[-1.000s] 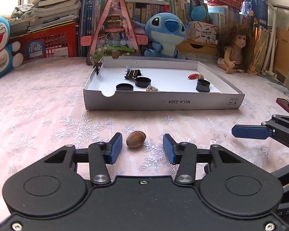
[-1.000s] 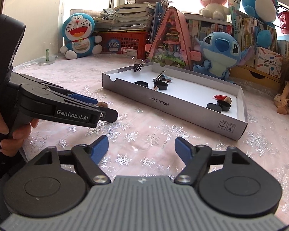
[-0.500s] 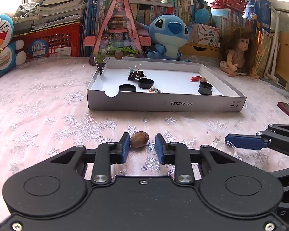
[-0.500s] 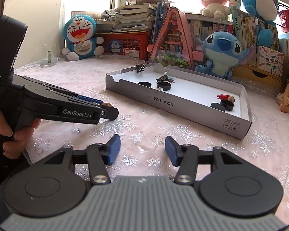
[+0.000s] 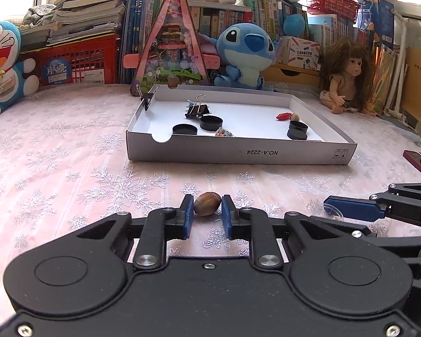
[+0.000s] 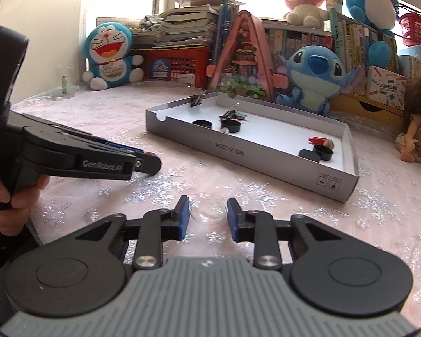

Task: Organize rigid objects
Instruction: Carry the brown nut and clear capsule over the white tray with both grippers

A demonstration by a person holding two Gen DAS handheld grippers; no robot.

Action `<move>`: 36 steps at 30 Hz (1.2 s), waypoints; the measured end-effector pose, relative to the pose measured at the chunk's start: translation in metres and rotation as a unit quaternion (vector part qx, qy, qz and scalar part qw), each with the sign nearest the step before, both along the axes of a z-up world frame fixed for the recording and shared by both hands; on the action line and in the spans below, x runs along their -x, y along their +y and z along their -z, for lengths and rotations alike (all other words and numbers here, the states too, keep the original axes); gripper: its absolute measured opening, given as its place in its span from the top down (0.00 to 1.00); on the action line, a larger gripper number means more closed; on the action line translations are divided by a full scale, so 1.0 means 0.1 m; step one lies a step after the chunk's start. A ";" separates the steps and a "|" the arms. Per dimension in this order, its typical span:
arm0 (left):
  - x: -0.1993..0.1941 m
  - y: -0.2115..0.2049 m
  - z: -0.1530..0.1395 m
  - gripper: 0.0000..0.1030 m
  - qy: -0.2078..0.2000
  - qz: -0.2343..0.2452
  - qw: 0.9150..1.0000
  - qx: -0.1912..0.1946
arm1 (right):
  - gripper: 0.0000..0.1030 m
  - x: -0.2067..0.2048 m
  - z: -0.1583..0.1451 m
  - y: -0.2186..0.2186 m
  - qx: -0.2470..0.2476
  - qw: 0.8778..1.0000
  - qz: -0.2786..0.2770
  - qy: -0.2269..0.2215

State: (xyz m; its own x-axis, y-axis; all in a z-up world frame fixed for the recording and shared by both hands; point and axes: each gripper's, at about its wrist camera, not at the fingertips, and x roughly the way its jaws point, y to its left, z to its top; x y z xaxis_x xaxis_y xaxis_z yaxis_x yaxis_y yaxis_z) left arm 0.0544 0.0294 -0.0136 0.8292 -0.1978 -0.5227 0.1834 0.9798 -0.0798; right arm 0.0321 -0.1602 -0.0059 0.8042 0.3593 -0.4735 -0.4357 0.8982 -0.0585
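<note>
**On the near desk, two grips closing**

On the near desk, my left hand-held gripper has clamped the smooth brown nut. My right hand-held gripper has just been closing around a clear, round plastic cap, pads not quite touching. Both are slick and rounded; lifting toward the far cardboard tray could squirt either out.

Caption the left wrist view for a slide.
Left hand-held gripper shut on a brown nut on the snowflake tablecloth, grey tray beyond.

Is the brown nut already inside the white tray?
No, the nut lies on the tablecloth before the tray, between the left gripper's pads.
</note>
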 end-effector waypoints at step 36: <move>0.01 -0.26 -0.12 0.81 -0.007 0.014 1.000 -0.001 | 0.67 -0.09 -0.10 -0.20 -0.014 0.997 0.071 -0.006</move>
State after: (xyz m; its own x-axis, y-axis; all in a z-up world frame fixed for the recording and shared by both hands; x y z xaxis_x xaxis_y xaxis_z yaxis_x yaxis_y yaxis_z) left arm 0.0530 0.0038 -0.0019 0.8307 -0.2200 -0.5114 0.2121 0.9744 -0.0746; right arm 0.0414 -0.1805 0.0041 0.8532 0.2535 -0.4558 -0.3030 0.9522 -0.0376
